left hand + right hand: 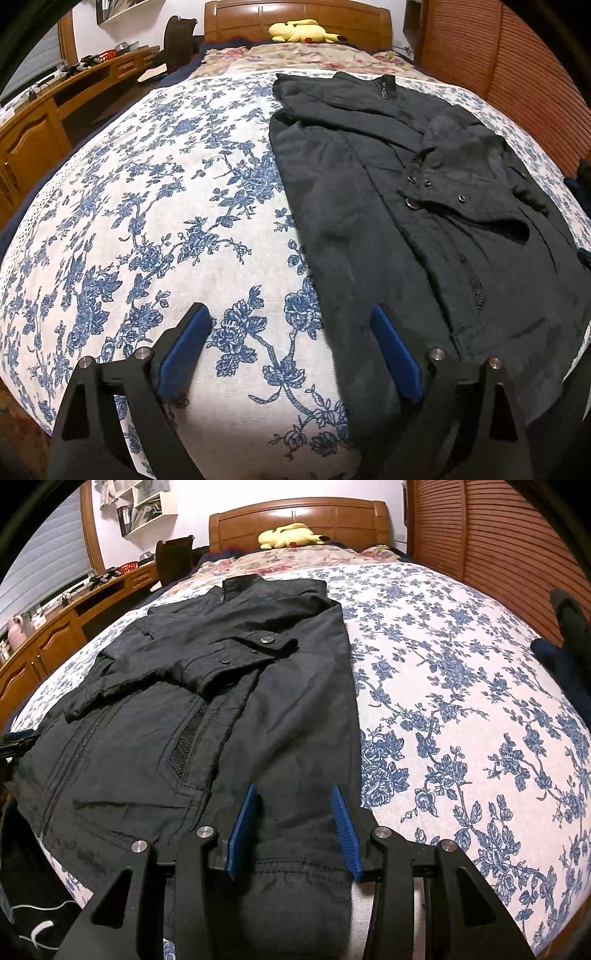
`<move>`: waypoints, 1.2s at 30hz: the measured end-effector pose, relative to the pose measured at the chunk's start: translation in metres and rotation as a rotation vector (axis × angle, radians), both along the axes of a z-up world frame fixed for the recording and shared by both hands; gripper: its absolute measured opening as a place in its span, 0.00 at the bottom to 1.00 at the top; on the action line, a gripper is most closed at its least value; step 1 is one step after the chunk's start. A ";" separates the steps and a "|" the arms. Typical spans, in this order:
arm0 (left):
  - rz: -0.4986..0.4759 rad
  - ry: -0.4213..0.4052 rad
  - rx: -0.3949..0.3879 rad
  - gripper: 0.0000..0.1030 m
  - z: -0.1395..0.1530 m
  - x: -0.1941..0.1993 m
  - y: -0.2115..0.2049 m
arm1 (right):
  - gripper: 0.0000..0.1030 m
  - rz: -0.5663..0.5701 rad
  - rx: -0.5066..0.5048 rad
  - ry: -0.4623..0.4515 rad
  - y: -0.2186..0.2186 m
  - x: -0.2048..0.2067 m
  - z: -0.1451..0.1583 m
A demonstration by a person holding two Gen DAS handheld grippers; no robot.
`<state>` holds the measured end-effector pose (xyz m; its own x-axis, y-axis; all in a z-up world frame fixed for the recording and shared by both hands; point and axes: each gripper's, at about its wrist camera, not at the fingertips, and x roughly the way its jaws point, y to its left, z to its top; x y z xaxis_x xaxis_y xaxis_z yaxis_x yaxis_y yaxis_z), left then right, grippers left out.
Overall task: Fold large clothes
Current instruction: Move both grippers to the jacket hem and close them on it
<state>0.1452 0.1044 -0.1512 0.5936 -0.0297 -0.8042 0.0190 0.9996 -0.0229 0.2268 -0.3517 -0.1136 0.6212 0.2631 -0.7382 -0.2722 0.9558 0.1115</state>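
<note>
Left gripper [290, 325]: fingers spread wide, nothing between them. Its left blue pad [183, 349] hangs over bare bedspread; its right pad sits at the jacket's near left edge. Whether either pad touches the cloth cannot be told.

Right gripper [295, 812]: fingers parted, narrower than the left pair, nothing pinched. Both blue pads [242, 829] stand over the jacket's hem on its right side, with the hem band running under and between them. Contact with the fabric cannot be confirmed.

Jacket [424, 229] [207, 701]: black, lying flat on the bed, collar pointing toward the headboard, hem toward the grippers. The side panels are turned inward, giving straight long edges. One sleeve is folded across the chest, its snap-buttoned cuff [258, 646] resting near the jacket's middle. A zip at the collar and a mesh-lined pocket opening show on the front.

Bedspread [147, 221] [461, 701]: white with blue flowers, carrying the jacket. Beyond the jacket's collar lies a blanket with pink and beige flowers [295, 559].

Room, taken from the jacket: a yellow plush toy [301, 31] [290, 535] lies past the collar against the wooden headboard [299, 518]. A wooden desk [48, 110] with clutter runs along the left. Slatted wooden doors [498, 542] stand on the right. A wall shelf [146, 511] hangs above the desk.
</note>
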 end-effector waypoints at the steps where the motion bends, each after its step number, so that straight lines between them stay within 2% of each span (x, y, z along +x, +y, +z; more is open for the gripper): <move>1: 0.002 -0.002 -0.001 0.87 0.001 -0.002 0.000 | 0.43 0.002 -0.003 0.001 0.000 0.000 0.000; 7: 0.000 -0.043 -0.044 0.87 0.016 -0.030 0.002 | 0.45 0.006 -0.031 0.016 0.002 0.000 0.006; 9: -0.012 -0.063 -0.072 0.86 0.023 -0.041 0.003 | 0.52 -0.010 -0.062 0.015 0.002 0.000 0.007; 12: -0.043 -0.078 -0.115 0.77 0.029 -0.054 0.004 | 0.55 -0.014 -0.064 0.031 -0.001 0.000 0.007; 16: -0.071 -0.075 -0.139 0.54 0.031 -0.060 0.001 | 0.55 0.003 -0.060 0.054 -0.002 0.000 0.009; 19: -0.106 -0.063 -0.167 0.46 0.028 -0.063 -0.004 | 0.55 0.018 -0.066 0.065 -0.001 -0.003 0.011; 24: -0.126 -0.060 -0.144 0.44 0.021 -0.069 -0.015 | 0.55 0.032 -0.071 0.071 -0.001 -0.008 0.013; 33: -0.110 -0.072 -0.171 0.44 0.019 -0.071 -0.012 | 0.55 0.030 -0.076 0.058 0.001 -0.015 0.009; 34: -0.114 -0.074 -0.174 0.39 0.019 -0.072 -0.012 | 0.55 0.032 -0.070 0.057 0.001 -0.016 0.009; 36: -0.131 -0.068 -0.198 0.26 0.019 -0.072 -0.013 | 0.41 0.066 -0.038 0.060 0.000 -0.017 0.007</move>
